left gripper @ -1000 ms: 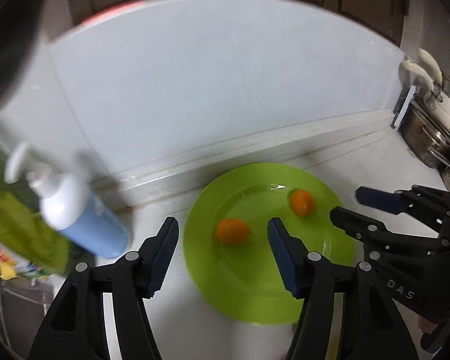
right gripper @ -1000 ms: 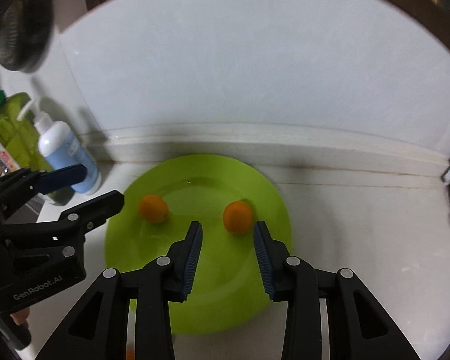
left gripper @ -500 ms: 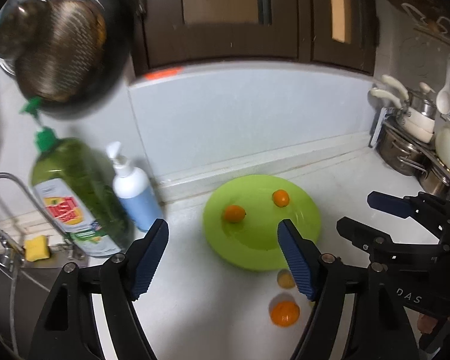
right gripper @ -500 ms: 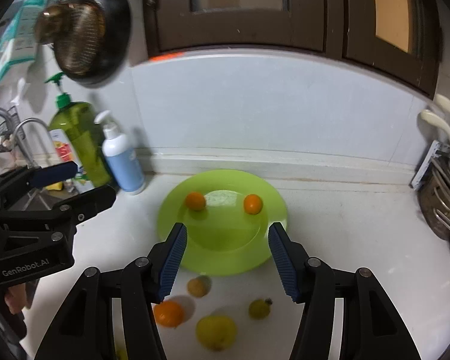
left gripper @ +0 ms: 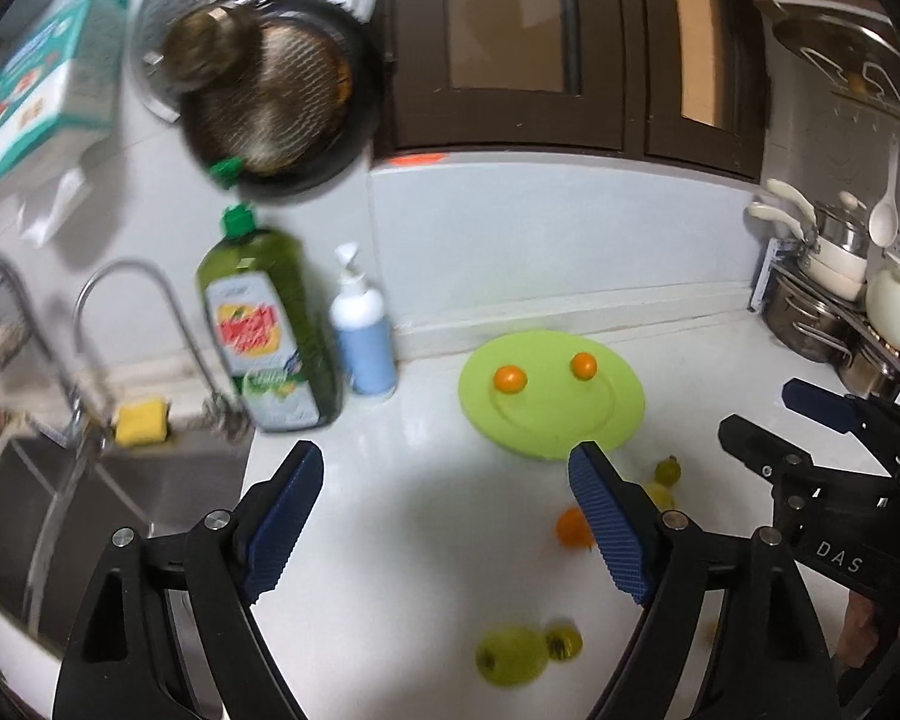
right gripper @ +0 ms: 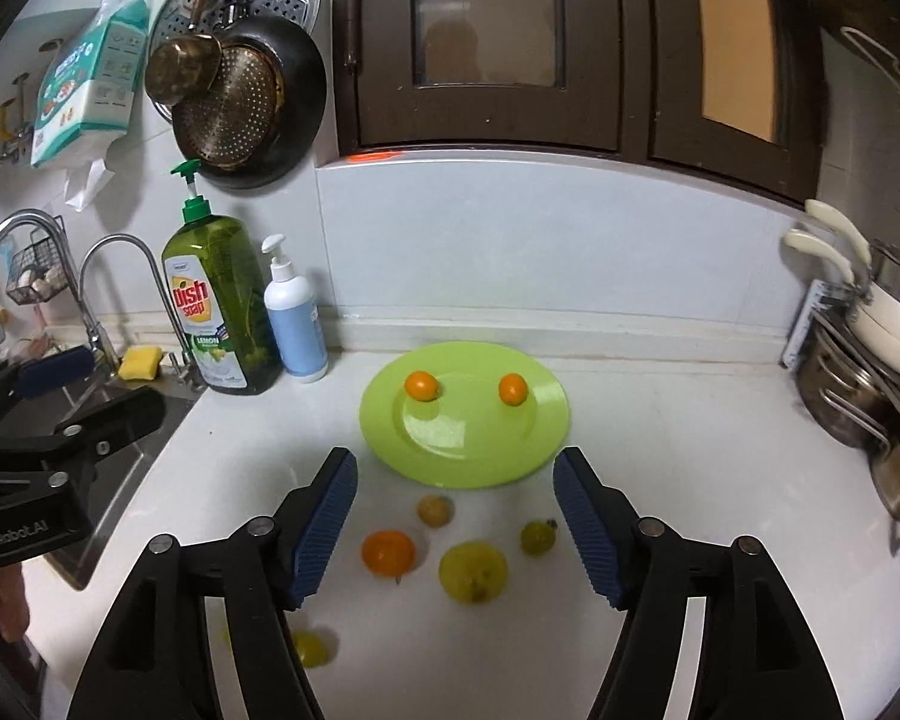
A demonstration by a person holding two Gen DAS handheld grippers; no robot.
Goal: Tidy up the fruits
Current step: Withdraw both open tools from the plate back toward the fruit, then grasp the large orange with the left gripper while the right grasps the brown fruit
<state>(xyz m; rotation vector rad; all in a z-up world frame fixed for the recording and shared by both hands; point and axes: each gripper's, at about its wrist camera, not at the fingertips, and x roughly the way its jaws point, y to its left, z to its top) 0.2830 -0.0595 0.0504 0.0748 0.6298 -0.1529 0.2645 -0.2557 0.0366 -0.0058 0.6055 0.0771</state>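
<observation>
A lime-green plate (right gripper: 480,462) (left gripper: 618,420) lies on the white counter near the back wall. Two small orange fruits (right gripper: 421,386) (right gripper: 512,389) rest on it, apart from each other. Loose on the counter in front of the plate lie an orange (right gripper: 388,552), a yellow-green fruit (right gripper: 473,571) and several small yellow ones (right gripper: 435,510). My right gripper (right gripper: 453,519) hangs above the loose fruits, its jaws opening with nothing held. My left gripper (left gripper: 444,516) hovers left of the plate, jaws also opening and empty.
A green dish soap bottle (right gripper: 219,306) and a white-and-blue pump bottle (right gripper: 294,324) stand left of the plate. A sink with taps (right gripper: 108,294) and a yellow sponge (right gripper: 140,362) lies further left. Stacked pots (right gripper: 870,360) crowd the right edge. Pans hang on the wall.
Both grippers pulled back and up from the plate, leaving one orange fruit each on it. Their jaws have spread wider. The loose fruits and the sink came into view.
</observation>
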